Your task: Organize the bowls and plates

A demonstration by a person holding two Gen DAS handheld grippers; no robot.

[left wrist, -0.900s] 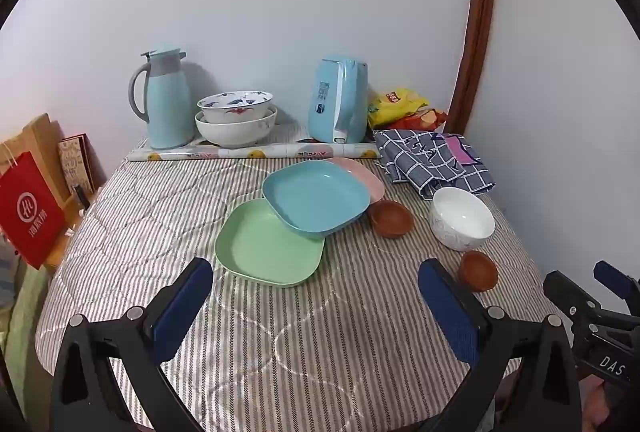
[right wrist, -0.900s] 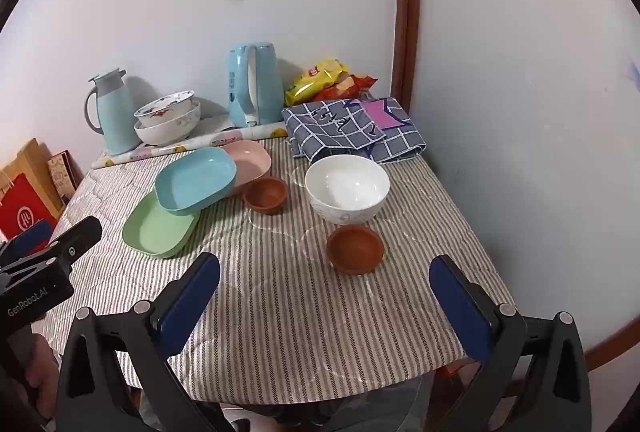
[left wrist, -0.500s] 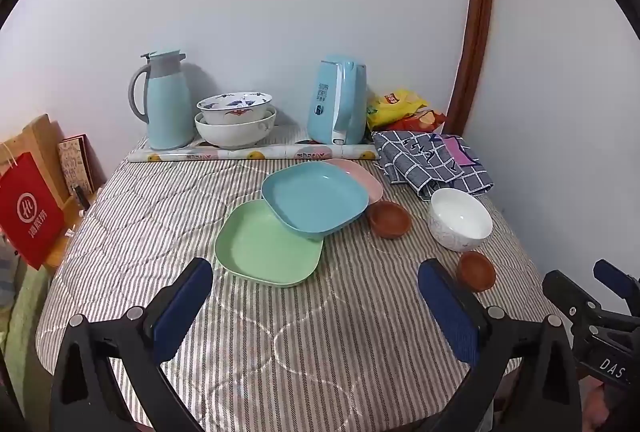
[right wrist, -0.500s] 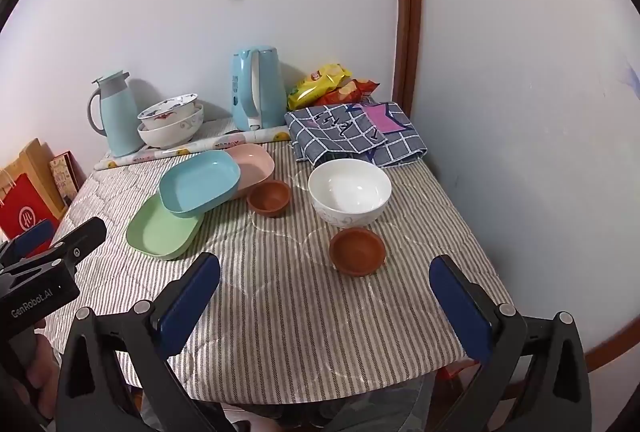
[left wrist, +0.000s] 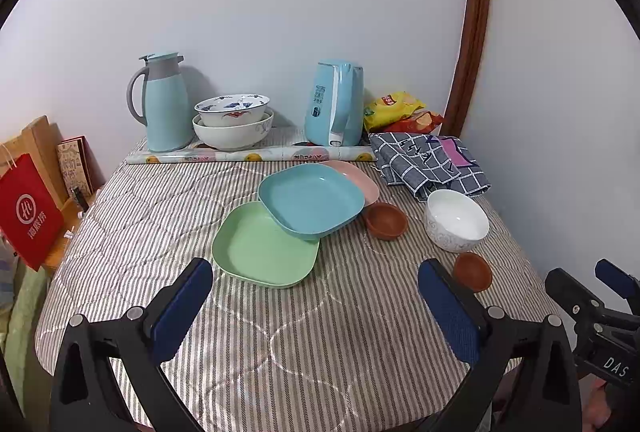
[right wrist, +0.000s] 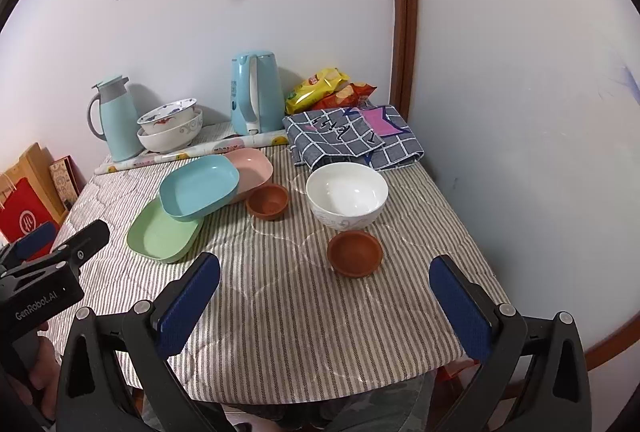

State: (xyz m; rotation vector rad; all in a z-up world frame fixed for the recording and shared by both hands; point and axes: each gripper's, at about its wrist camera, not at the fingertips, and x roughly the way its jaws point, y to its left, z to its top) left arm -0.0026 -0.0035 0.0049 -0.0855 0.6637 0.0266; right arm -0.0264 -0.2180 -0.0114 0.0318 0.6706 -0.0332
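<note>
On the striped table, a blue plate [left wrist: 311, 199] leans across a green plate [left wrist: 264, 246] and a pink plate [left wrist: 358, 177]. Right of them are a brown bowl [left wrist: 386, 220], a white bowl [left wrist: 457, 219] and a smaller brown bowl [left wrist: 473, 271]. In the right wrist view they show as blue plate [right wrist: 199, 187], green plate [right wrist: 164, 232], pink plate [right wrist: 254, 167], brown bowl [right wrist: 267, 200], white bowl [right wrist: 346, 195] and near brown bowl [right wrist: 354, 252]. My left gripper [left wrist: 316, 298] and right gripper [right wrist: 326, 292] are both open and empty, over the table's near edge.
Against the back wall stand a light-blue thermos jug [left wrist: 165, 103], two stacked patterned bowls [left wrist: 233, 121], a blue kettle [left wrist: 335, 109], snack bags [left wrist: 402, 109] and a folded checked cloth [left wrist: 430, 163]. A red bag [left wrist: 28, 211] stands left of the table. A wall runs along the right.
Both grippers have drifted slightly back and up, so the dishes sit a little higher in view. Nothing on the table has moved.
</note>
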